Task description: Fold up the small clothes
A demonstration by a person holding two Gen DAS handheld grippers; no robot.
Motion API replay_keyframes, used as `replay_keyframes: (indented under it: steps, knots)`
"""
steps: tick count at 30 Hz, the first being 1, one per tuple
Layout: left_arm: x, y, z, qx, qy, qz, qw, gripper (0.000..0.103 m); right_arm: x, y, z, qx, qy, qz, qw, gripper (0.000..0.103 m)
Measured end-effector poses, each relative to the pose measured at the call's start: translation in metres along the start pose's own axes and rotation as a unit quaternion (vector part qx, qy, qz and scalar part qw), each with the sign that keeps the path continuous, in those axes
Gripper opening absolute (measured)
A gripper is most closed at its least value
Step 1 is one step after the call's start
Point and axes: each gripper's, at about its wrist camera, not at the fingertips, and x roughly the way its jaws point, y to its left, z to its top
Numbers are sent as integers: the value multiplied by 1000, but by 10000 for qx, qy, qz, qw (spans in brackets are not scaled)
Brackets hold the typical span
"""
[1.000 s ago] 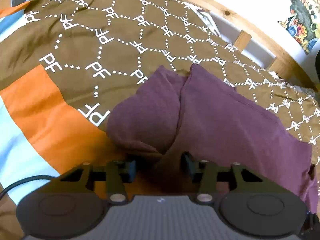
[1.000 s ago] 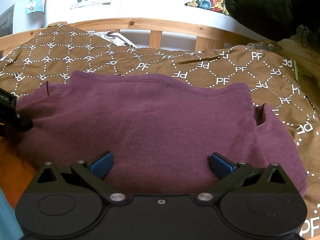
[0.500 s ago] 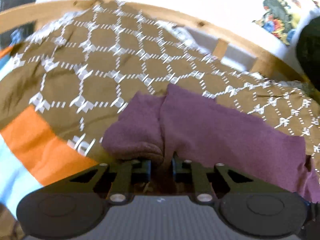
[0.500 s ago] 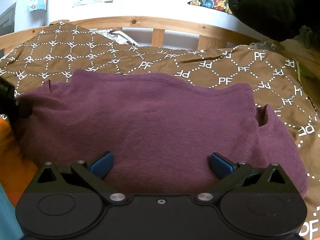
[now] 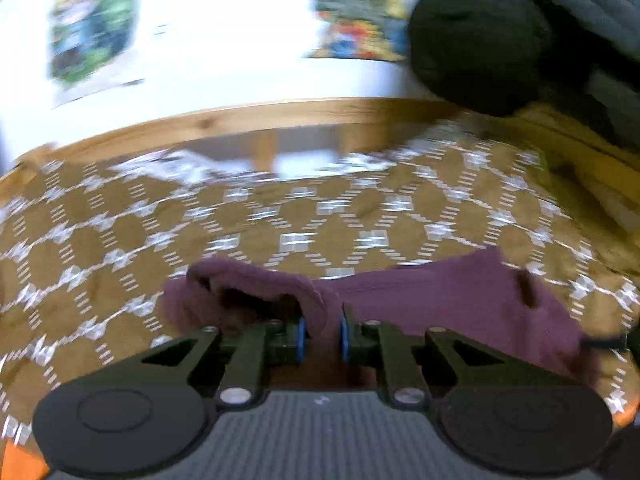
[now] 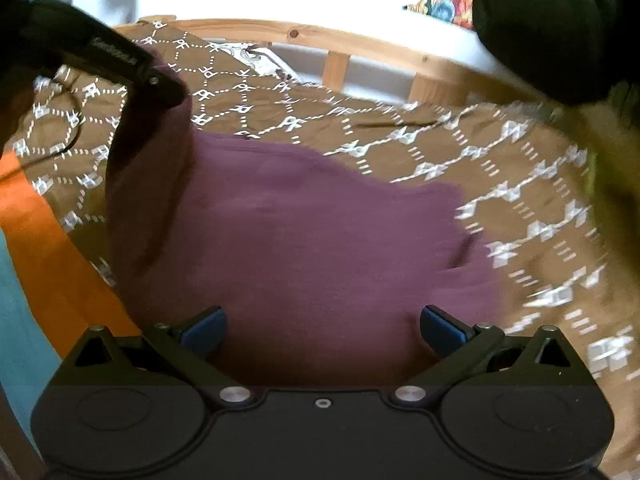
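Left tool (image 5: 322, 338) higher; one garment (image 6: 304, 236)

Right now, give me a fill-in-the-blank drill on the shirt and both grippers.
1. The left gripper pinches a fold of the ___ shirt.
2. The right gripper has its jaws ___.
3. The shirt lies on a brown ___ with white patterning.
Missing: purple; open; bedspread

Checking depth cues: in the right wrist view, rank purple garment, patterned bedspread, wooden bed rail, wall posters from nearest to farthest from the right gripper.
1. Purple garment: directly ahead of the right gripper, reaching between its open fingers.
2. Patterned bedspread: under and beyond the garment, spreading right.
3. Wooden bed rail: at the bed's far edge.
4. Wall posters: behind the rail, top of view.
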Motion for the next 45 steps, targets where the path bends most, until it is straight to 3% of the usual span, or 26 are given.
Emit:
replay_keyframes:
  steps: [2, 4, 7, 10, 14, 17, 19, 21, 23, 26, 28, 30, 37, 41, 43, 45]
  knots:
    - [1, -21, 4, 475, 56, -383, 9981, 17, -10, -18, -3, -91, -96, -360, 9993, 102]
    - [2, -46, -2, 947, 68, -763, 9926, 17, -20, -38, -9, 210, -220, -660, 9974, 102]
    - [5, -72, -15, 1236, 218, -1287, 9837, 17, -32, -61, -27, 766, -622, -918, 9909, 102]
    - [7, -87, -33, 1388, 376, -1572, 9770, 17, -33, -77, -39, 928, -579, -1192, 9868, 102]
    - [15, -99, -51, 1464, 657, -1532, 9751, 19, -32, -96, -44, 1257, -605, -1260, 9822, 102]
    - [15, -108, -55, 1687, 609, -1490, 9724, 27, -32, -106, -45, 1582, -756, -1087, 9785, 102]
    - [11, -111, -57, 1627, 562, -1532, 9731, 47, -35, -108, -48, 1725, -871, -990, 9761, 102]
    - [7, -110, -60, 1503, 597, -1588, 9740, 55, -33, -110, -49, 1827, -883, -922, 9749, 102]
    - [2, -112, -64, 1534, 592, -1474, 9753, 56, -31, -111, -49, 1887, -911, -858, 9740, 102]
    - [-11, -113, -67, 1742, 443, -1252, 9757, 69, -33, -113, -47, 2067, -1066, -670, 9703, 102]
    - [-19, -116, -70, 1784, 328, -1119, 9770, 84, -33, -113, -44, 2162, -1233, -396, 9677, 102]
    - [-23, -118, -73, 1802, 289, -874, 9793, 89, -32, -111, -40, 2211, -1362, -53, 9657, 102]
    - [-21, -97, -80, 1571, 476, -551, 9849, 89, -25, -99, -11, 2386, -1485, 859, 9558, 102]
    - [-16, -81, -75, 1296, 460, -454, 9895, 86, 2, -96, 25, 2364, -889, 1489, 9561, 102]
    - [-13, -76, -73, 1267, 548, -562, 9888, 60, 18, -92, 38, 2315, -603, 1662, 9566, 102]
    - [-11, -73, -72, 1310, 585, -571, 9880, 51, 30, -87, 48, 2187, -450, 1600, 9615, 99]
